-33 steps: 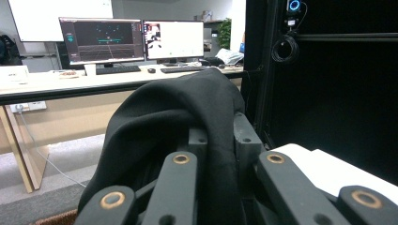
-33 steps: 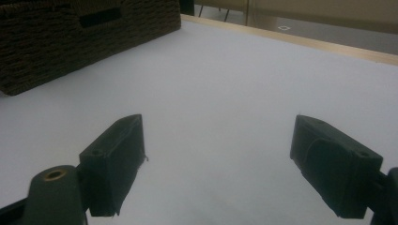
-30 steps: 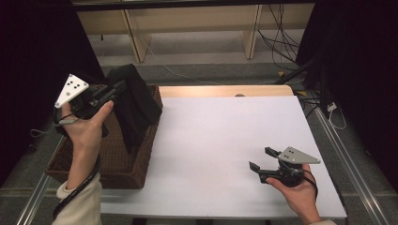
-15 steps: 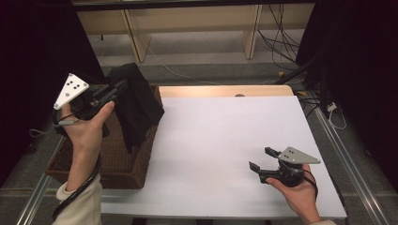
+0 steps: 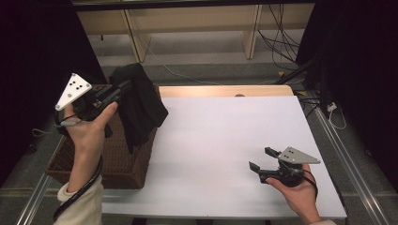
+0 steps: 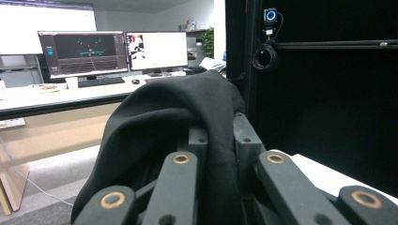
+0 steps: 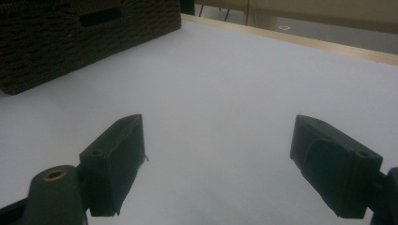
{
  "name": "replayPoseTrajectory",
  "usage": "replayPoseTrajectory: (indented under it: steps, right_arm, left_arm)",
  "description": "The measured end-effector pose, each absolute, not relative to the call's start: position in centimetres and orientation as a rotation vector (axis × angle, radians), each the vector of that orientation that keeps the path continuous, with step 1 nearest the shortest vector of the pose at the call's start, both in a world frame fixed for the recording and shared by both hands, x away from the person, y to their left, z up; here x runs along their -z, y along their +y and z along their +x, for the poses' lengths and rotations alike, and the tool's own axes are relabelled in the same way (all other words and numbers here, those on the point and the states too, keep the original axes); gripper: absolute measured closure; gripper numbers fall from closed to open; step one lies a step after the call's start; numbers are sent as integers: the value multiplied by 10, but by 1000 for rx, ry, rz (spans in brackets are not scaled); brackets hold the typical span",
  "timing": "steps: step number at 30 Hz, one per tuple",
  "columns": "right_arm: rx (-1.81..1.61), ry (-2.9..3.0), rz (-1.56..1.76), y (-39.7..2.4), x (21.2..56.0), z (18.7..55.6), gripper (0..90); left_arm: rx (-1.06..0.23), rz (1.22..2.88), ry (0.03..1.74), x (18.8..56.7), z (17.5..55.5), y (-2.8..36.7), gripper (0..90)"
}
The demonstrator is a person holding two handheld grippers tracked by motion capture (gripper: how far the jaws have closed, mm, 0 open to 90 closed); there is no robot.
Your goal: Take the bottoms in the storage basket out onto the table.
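The white table [image 5: 225,140] was the landmark; all positions ref. to it. A brown wicker basket [image 5: 112,159] sat at its L edge, partly overhanging the side. A black garment [image 5: 141,105] hung above the basket's far rim, lower folds draping toward the table's L margin. The left gripper [image 5: 123,87] was raised over the basket, jaws pinched narrow on the garment near its top; in the left gripper view the cloth [image 6: 187,122] bunched over and between the jaws. The right gripper [image 5: 261,158] rested low at the table's near-R corner, jaws wide, nothing between them [image 7: 218,164].

Procedure, as judged: lift until the hem clears the basket rim, carry across to table centre, then bring the R gripper in to take a free edge. Risk: hem snagging the wicker.
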State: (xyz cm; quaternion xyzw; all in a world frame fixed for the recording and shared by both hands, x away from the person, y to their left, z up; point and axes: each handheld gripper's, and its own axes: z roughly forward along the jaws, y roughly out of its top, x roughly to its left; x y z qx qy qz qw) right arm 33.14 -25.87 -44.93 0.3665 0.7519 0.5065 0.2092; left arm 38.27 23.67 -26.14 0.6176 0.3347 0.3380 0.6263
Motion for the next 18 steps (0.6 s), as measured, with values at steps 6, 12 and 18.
replayPoseTrajectory:
  steps: [6, 12, 18]
  right_arm:
    - [-1409, 2092, 1018, -259, 449, 331, 190]
    - [-1409, 2092, 1018, -259, 449, 331, 191]
    - [-1410, 2092, 1020, -259, 449, 331, 190]
  left_arm:
    - [-768, 1422, 754, 260, 381, 233, 813]
    - [-758, 1424, 742, 260, 380, 230, 813]
    - [-755, 1433, 731, 259, 379, 226, 813]
